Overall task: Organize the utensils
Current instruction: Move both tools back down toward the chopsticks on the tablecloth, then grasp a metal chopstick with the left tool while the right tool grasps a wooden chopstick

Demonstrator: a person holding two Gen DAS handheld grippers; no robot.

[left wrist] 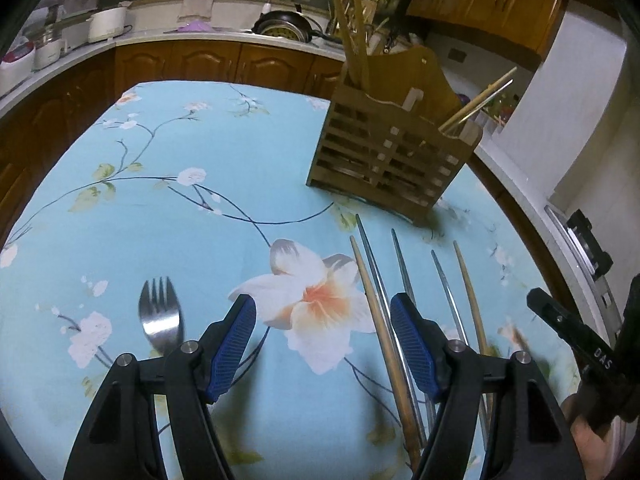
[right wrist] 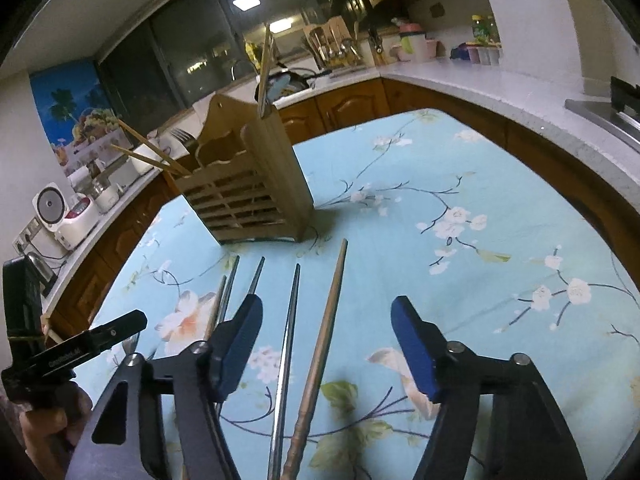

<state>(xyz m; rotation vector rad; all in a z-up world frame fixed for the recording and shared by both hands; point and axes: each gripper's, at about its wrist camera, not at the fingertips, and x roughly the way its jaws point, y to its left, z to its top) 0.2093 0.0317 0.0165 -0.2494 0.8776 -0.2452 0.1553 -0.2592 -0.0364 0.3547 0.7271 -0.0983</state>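
We hold our left gripper (left wrist: 322,320) over the flowered counter (left wrist: 180,220), its jaws apart with nothing between them. A fork (left wrist: 160,316) lies just left of it, loose chopsticks (left wrist: 380,312) run under its right jaw, and the wooden holder (left wrist: 392,160) stands near the counter's far right edge.

Table w/ pale blue floral cloth (left wrist: 180,208). Behind it a white countertop (left wrist: 160,36) over brown wooden cabinets (left wrist: 208,64). Sink holds a dark pan (left wrist: 286,26); cloth (left wrist: 196,10) draped nearby. Left end of counter: white rice cooker (right wrist: 50,204) and other small appliances. Tropical poster (right wrist: 80,112) beside a dark window (right wrist: 180,52).
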